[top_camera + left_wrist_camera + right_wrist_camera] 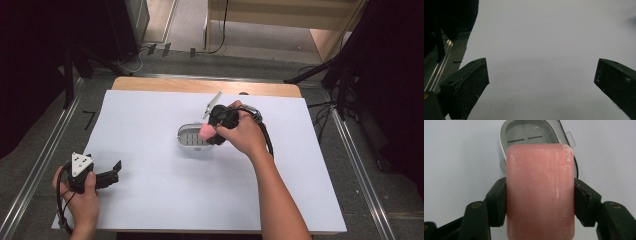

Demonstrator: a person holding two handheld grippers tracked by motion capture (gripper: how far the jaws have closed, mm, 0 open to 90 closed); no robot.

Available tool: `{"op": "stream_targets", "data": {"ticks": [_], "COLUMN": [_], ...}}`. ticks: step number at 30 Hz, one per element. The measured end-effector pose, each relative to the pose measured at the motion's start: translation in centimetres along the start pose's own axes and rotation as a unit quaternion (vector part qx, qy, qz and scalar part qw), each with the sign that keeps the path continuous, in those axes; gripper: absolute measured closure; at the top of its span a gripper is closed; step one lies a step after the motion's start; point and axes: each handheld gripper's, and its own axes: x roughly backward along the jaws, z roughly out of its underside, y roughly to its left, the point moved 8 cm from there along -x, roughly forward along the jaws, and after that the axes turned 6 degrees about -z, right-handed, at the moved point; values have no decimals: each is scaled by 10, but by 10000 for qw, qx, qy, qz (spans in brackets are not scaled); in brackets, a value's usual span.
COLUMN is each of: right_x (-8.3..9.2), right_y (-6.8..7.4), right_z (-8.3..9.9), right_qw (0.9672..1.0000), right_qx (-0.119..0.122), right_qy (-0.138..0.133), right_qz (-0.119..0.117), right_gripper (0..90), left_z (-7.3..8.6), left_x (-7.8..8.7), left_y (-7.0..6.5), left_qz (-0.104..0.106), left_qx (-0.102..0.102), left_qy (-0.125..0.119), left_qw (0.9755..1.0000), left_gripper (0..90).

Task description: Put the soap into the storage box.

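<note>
Right gripper view: a pink soap bar [540,192] is clamped between the right gripper [540,202] jaws, below the open soap dish [504,150] at frame top. It should be lowered level, centred over the slotted tray. The left gripper [541,85] jaws stand apart.

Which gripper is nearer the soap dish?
Right. The right gripper holds the pink soap just over the soap dish; the left gripper sits far off near the table's edge.
</note>
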Motion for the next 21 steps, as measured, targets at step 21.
{"op": "stream_targets", "data": {"ticks": [21], "right_x": [-19], "right_y": [0], "right_z": [-24], "right_qw": [9966], "right_qx": [805], "right_qy": [23], "right_qz": [-174], "right_gripper": [388], "left_z": [0], "left_x": [0], "left_y": [0], "left_qz": [18], "left_qx": [16], "left_qy": [23], "left_qw": [10000], "left_gripper": [0]}}
